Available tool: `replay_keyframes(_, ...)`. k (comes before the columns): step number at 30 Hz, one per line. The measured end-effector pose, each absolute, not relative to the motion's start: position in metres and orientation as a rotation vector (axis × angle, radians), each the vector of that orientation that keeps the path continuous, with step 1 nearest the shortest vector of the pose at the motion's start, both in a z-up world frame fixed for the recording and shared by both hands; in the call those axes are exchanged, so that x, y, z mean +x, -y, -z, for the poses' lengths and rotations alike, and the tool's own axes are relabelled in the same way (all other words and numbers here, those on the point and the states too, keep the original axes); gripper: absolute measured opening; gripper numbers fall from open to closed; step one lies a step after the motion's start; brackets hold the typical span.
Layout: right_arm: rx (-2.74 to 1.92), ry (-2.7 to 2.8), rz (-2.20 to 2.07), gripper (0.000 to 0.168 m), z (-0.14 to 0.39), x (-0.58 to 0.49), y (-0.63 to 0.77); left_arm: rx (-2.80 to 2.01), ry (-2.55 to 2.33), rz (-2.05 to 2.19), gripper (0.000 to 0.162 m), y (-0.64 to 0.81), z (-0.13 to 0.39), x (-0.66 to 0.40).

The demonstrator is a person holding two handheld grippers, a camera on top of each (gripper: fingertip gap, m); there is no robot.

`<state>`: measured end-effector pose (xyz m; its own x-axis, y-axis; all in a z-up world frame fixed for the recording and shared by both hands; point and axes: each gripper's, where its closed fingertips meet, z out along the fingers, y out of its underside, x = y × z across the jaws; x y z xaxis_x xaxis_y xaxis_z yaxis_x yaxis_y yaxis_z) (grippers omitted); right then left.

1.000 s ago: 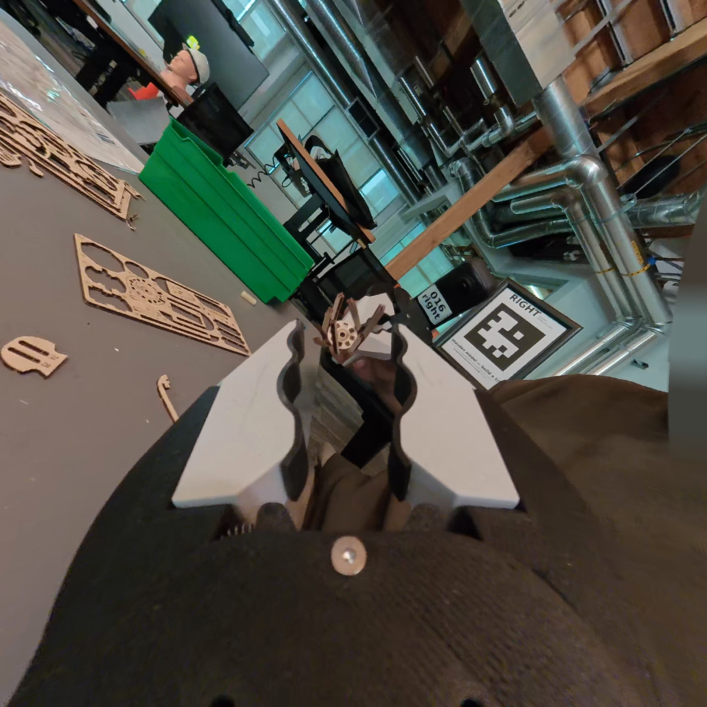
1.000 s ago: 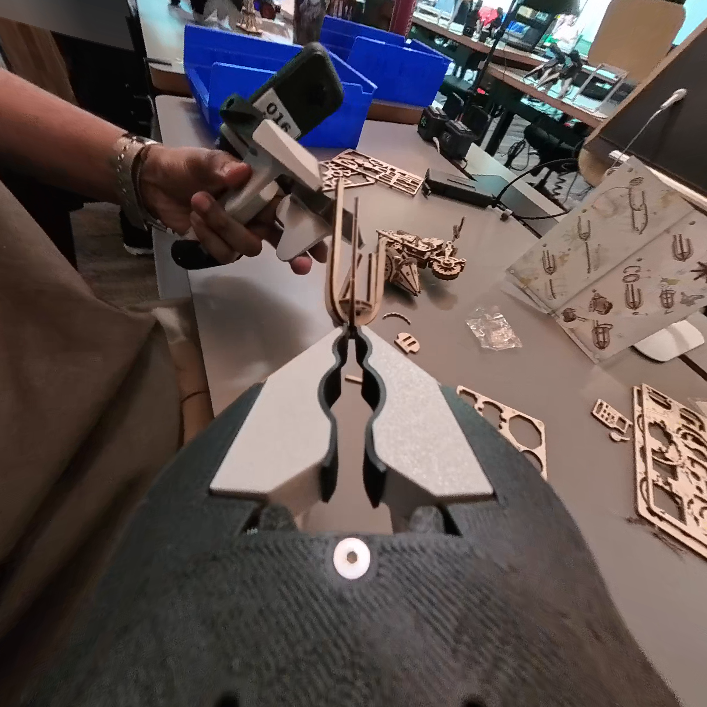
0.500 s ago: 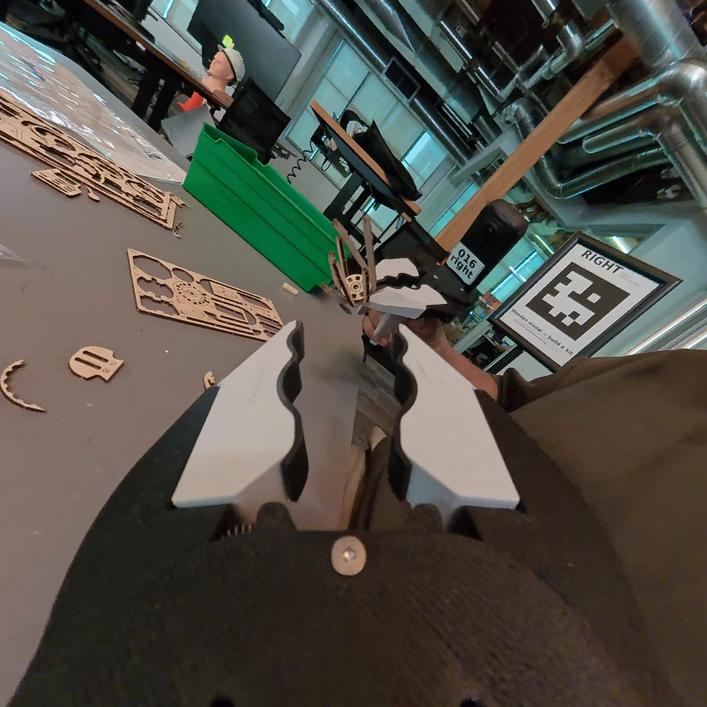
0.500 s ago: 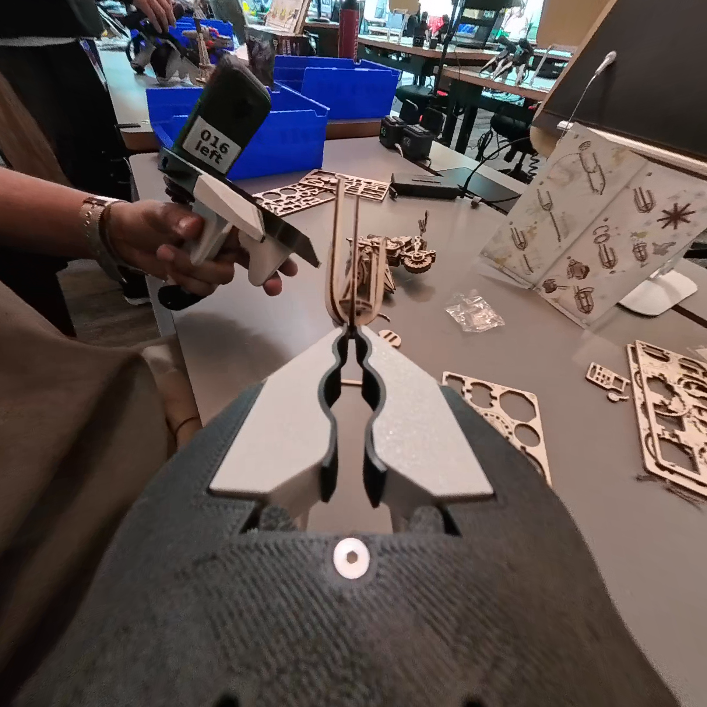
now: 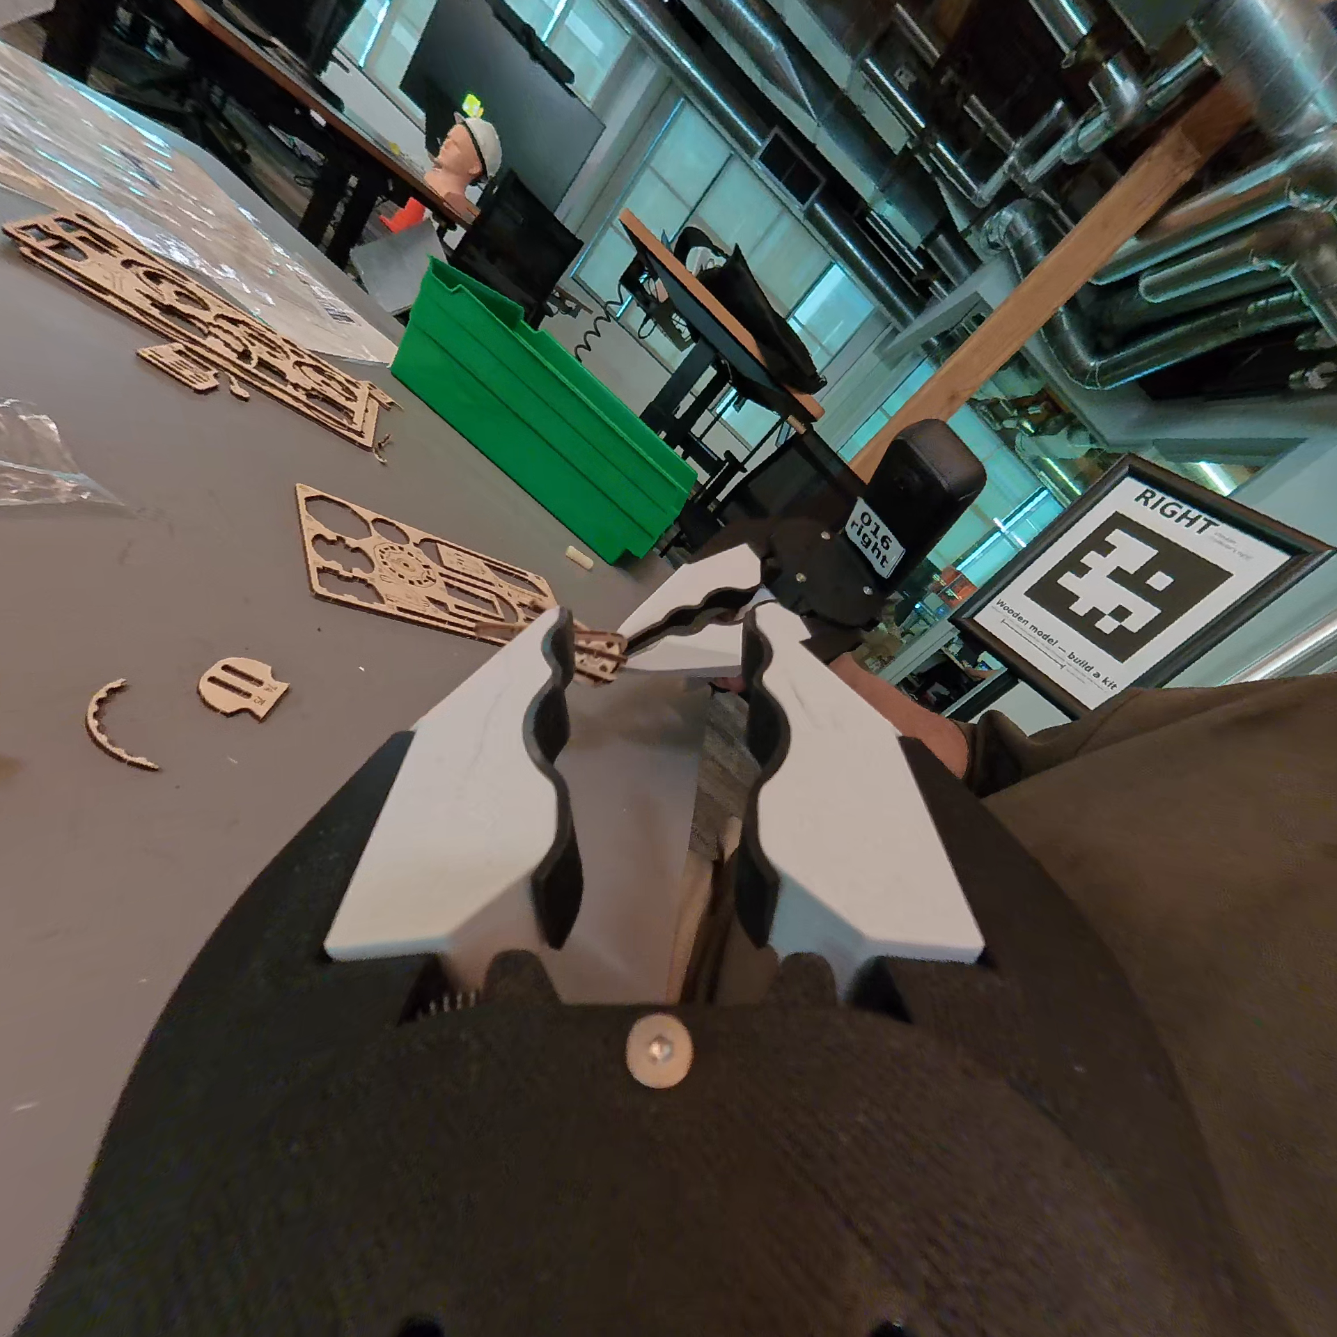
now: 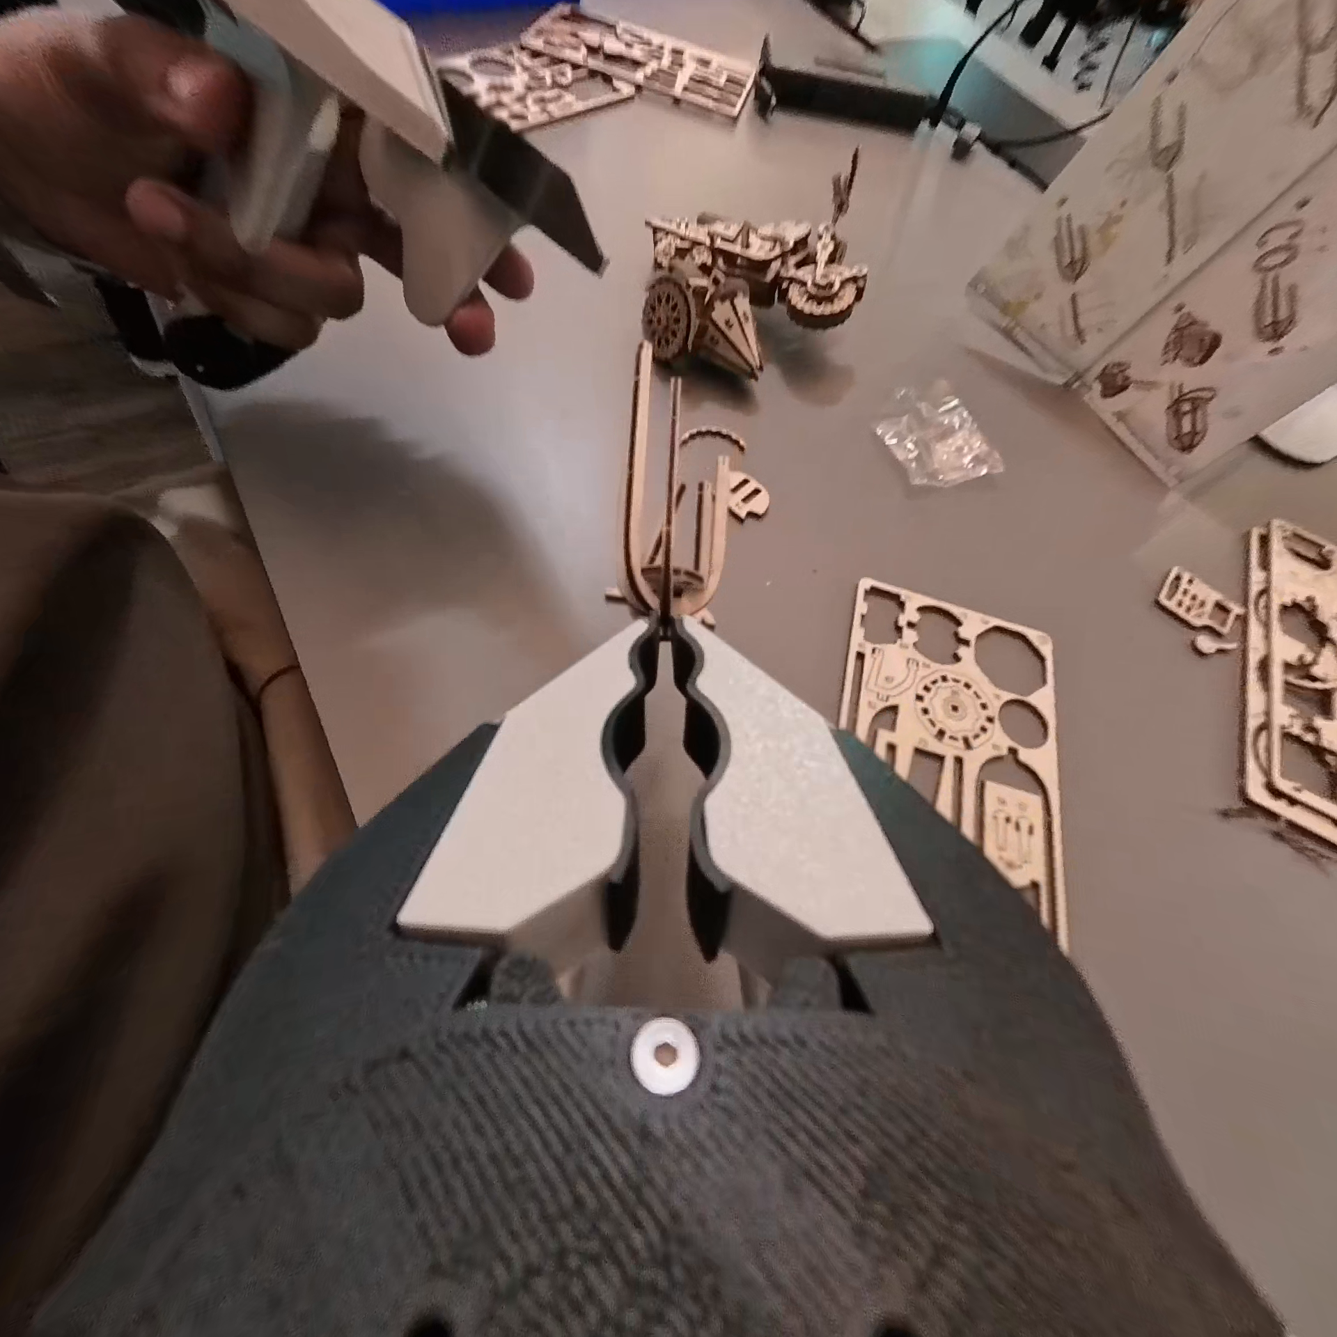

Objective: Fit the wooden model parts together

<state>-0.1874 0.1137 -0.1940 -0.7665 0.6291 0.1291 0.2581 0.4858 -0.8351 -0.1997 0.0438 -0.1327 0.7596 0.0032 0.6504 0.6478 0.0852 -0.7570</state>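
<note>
My right gripper [image 6: 662,633] is shut on a wooden sub-assembly [image 6: 637,499], a forked piece with a small wheel part, and holds it low over the grey table [image 6: 434,579]. In the left wrist view this right gripper [image 5: 629,655] and the sub-assembly [image 5: 597,655] sit just ahead of my left fingertips. My left gripper [image 5: 655,637] is open and empty. It also shows at the upper left of the right wrist view [image 6: 517,289], held in a hand above the table.
A built wooden motorcycle model [image 6: 745,275] stands farther back. Punched-out wooden sheets [image 6: 948,723] [image 5: 412,571], a small slotted piece [image 5: 242,687], a toothed arc [image 5: 116,723] and a plastic bag [image 6: 933,441] lie around. A green bin [image 5: 535,412] and an instruction sheet [image 6: 1194,253] stand behind. There is about 10 centimeters between the tips of the two grippers.
My right gripper has come down toward the table with the sub-assembly in it. My left gripper has tilted down toward the table, still open, and is now right behind the sub-assembly.
</note>
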Motion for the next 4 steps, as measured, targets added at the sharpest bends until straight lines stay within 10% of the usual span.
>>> replay_keyframes(4, -0.817, 2.380, -1.112, 0.001, 0.214, -0.189, -0.120, -1.426, 0.581, 0.499, 0.046, -0.043, 0.134, -0.202)
